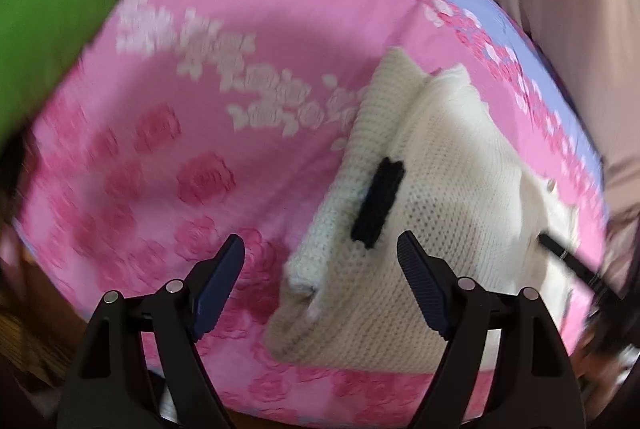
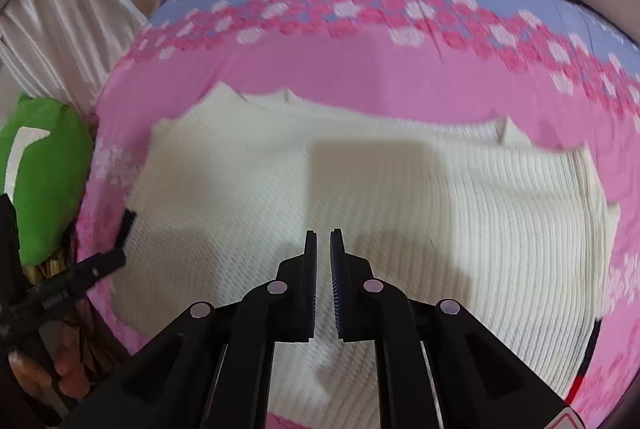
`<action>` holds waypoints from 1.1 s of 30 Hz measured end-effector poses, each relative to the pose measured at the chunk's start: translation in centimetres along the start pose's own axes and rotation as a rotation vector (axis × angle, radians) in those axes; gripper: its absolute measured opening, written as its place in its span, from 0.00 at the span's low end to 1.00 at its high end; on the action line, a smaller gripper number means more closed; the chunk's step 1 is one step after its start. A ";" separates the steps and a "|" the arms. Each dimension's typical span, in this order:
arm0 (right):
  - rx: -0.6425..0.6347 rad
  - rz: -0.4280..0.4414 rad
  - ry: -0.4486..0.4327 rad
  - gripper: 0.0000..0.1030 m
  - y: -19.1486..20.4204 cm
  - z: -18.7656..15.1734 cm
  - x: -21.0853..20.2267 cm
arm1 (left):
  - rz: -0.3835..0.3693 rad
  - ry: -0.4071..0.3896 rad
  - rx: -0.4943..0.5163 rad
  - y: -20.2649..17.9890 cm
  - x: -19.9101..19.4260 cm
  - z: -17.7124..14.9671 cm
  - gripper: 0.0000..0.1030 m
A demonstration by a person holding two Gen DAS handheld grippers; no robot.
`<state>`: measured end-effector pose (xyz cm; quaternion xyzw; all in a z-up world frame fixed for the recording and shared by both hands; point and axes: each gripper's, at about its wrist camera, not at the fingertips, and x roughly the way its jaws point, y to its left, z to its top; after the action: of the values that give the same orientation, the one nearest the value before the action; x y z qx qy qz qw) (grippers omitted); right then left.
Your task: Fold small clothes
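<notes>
The cream knit garment (image 2: 360,197) lay spread on the pink rose-patterned bedcover (image 1: 180,149), toward its lilac-banded edge. The left gripper (image 1: 320,253) stood wide open, holding nothing; the right gripper (image 2: 323,241) hovered nearly closed, empty.

Motion blur smears the pink floral bedspread (image 1: 168,157), and the green cloth (image 1: 52,29) runs off frame.

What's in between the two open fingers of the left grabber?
In the left wrist view, the left gripper frames the cream knitted garment, with its black patch, lying on the pink flowery cloth.
</notes>
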<state>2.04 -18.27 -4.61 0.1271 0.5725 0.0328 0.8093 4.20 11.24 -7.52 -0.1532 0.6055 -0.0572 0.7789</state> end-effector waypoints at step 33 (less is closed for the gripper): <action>0.362 0.017 -0.131 0.33 -17.5 -8.2 -8.0 | -0.215 0.209 0.925 -30.5 5.4 -12.1 0.26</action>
<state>-10.01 -35.33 -4.08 0.2773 0.5140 -0.0720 0.8085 -3.05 -21.21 -5.82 0.1539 0.5722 -0.4153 0.6902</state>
